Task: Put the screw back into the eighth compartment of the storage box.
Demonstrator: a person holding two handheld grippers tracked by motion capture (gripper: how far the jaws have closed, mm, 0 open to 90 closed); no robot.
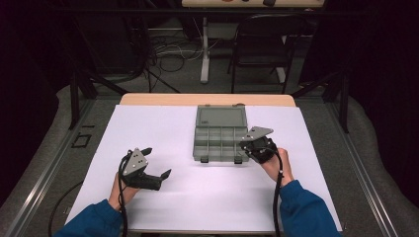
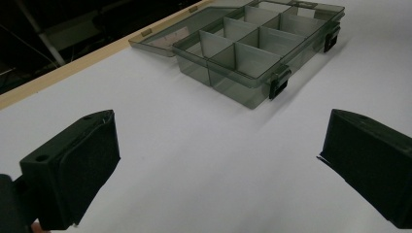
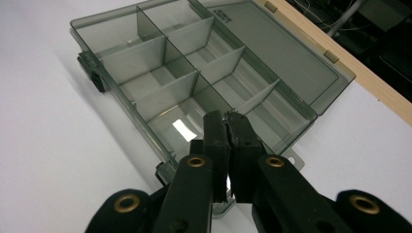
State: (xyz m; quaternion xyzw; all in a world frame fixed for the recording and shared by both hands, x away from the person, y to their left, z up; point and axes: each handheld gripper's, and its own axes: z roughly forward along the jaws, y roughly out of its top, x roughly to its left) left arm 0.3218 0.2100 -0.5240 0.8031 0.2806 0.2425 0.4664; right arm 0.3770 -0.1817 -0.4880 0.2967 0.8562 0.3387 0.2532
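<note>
The translucent grey plastic organiser box with inner dividers (image 1: 221,140) lies open mid-table on the white table sheet (image 1: 163,128), its flat lid (image 1: 221,117) folded back toward the far wooden edge and its compartments bare.

To its left, the left gripper (image 1: 158,165) hovers well apart from the box, jaws spread wide with nothing between them — little risk there unless it swings in and clips the near black latches (image 2: 279,83).

On the right, the right gripper (image 1: 245,145) sits at the box's near right corner, jaws pressed together and holding nothing; in the right gripper view its tips (image 3: 227,127) hang over the nearest compartment. The likely trouble is here: a downward push on the thin wall or a divider could tip or skid the light box across the smooth sheet, or the closed tips could catch a divider and lift the box.
</note>
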